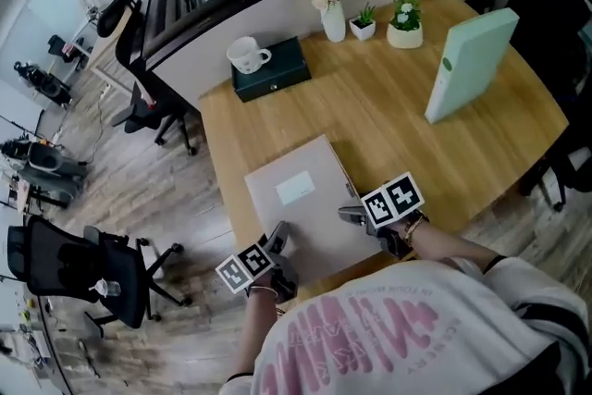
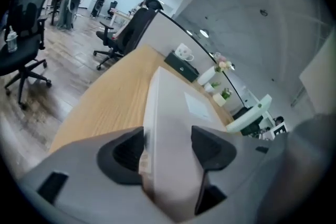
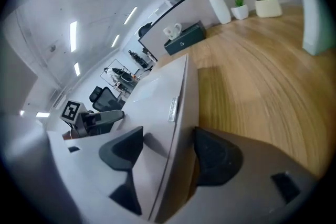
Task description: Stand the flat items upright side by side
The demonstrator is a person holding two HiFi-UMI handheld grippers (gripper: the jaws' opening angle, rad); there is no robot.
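A flat grey binder (image 1: 301, 199) with a pale label lies on the wooden table (image 1: 388, 134), its near end over the table's front edge. My left gripper (image 1: 277, 240) is shut on its near left corner; in the left gripper view the binder (image 2: 173, 107) fills the gap between the jaws of that gripper (image 2: 168, 147). My right gripper (image 1: 351, 215) holds the near right corner, jaws above and below the binder's edge (image 3: 181, 113), closed on it (image 3: 168, 157). A pale green binder (image 1: 467, 60) stands upright at the far right.
A black box (image 1: 277, 74) with a white mug (image 1: 248, 55) sits at the table's back left. A flower vase (image 1: 333, 18) and two small potted plants (image 1: 404, 23) line the back partition. Black office chairs (image 1: 83, 268) stand on the floor to the left.
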